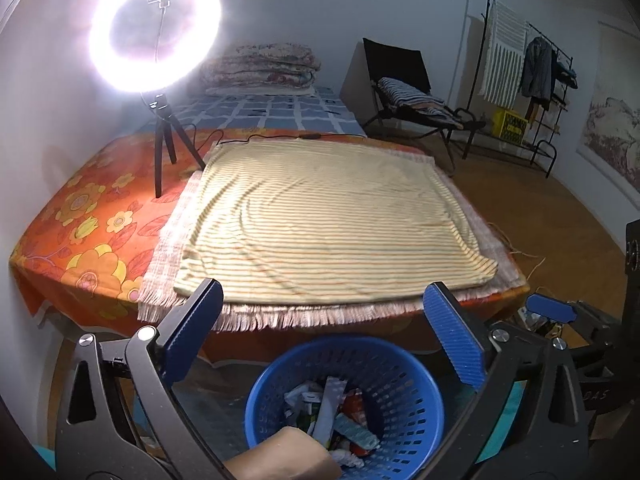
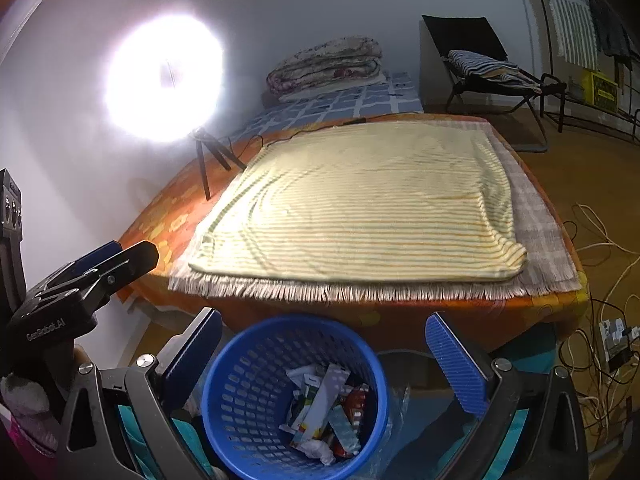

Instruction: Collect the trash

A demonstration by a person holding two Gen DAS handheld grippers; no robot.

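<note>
A blue plastic basket (image 1: 404, 388) stands on the floor against the near edge of the bed, and several wrappers and packets of trash (image 1: 334, 408) lie in it. My left gripper (image 1: 323, 287) hangs above the basket, open, with nothing between its fingers. From the right wrist, the basket (image 2: 248, 392) and its trash (image 2: 324, 412) lie just below my right gripper (image 2: 323, 316), which is also open and holds nothing. Each gripper shows in the other's view: the right gripper (image 1: 552, 308) at the right edge, the left gripper (image 2: 100, 272) at the left.
A yellow striped cloth (image 1: 328, 220) covers the orange flowered bed (image 1: 92, 216). A lit ring light (image 1: 156, 28) on a small tripod stands on the bed's left. A folding chair (image 1: 404, 92) and clothes rack (image 1: 532, 80) are at the back right. Cables (image 2: 600, 240) trail on the floor.
</note>
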